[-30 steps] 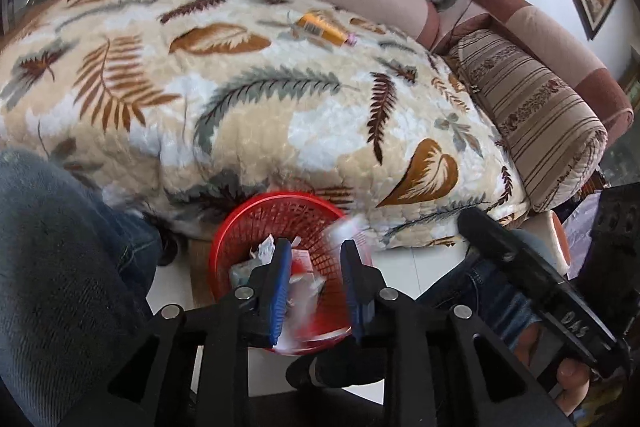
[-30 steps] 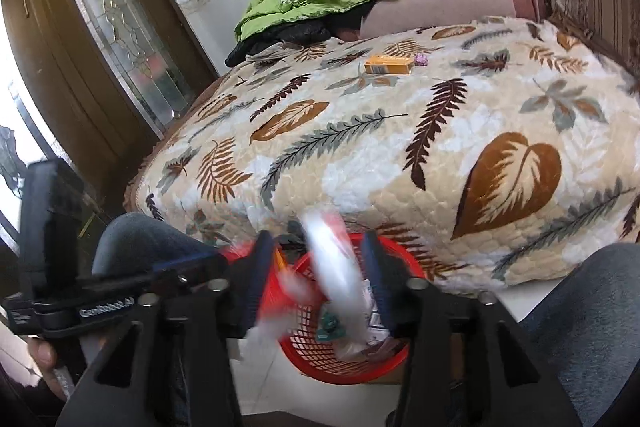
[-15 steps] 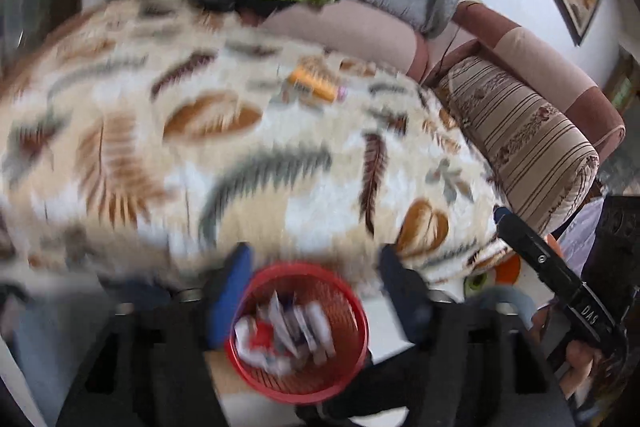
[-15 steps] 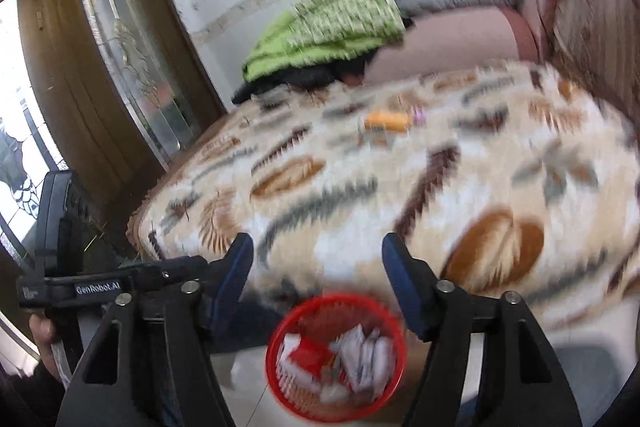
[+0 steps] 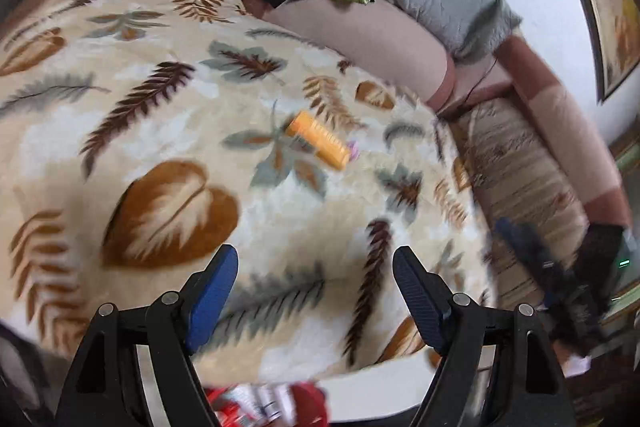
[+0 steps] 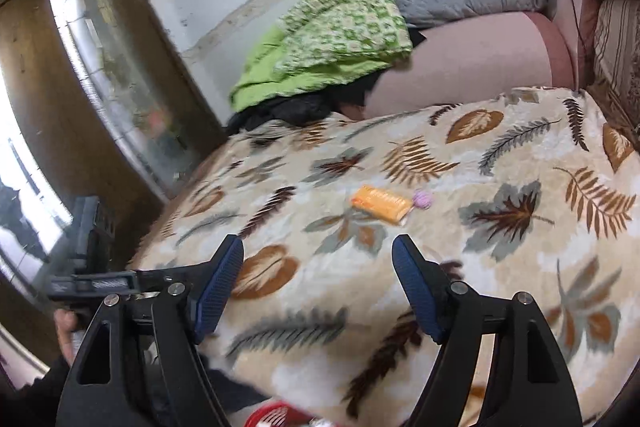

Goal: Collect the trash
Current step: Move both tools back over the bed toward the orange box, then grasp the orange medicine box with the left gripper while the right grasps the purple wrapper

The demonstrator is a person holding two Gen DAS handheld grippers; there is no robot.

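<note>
Both grippers have risen from the round red plastic mesh basket (image 5: pixel 276 403), which was central half a second ago and now shows only at the bottom edge of each view. On the left, the left gripper (image 5: pixel 314 297) has its blue-padded jaws spread wide, holding nothing, above the leaf-patterned beige blanket (image 5: pixel 168 131). Near the frame centre lies the flat orange packet (image 5: pixel 320 143), a small pink scrap (image 6: pixel 422 199) just beside it. On the right, the right gripper (image 6: pixel 318 293) is equally wide apart and empty.

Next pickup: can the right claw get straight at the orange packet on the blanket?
Probably yes. The right claw is open and the leaf-print blanket between it and the orange packet is bare.
</note>
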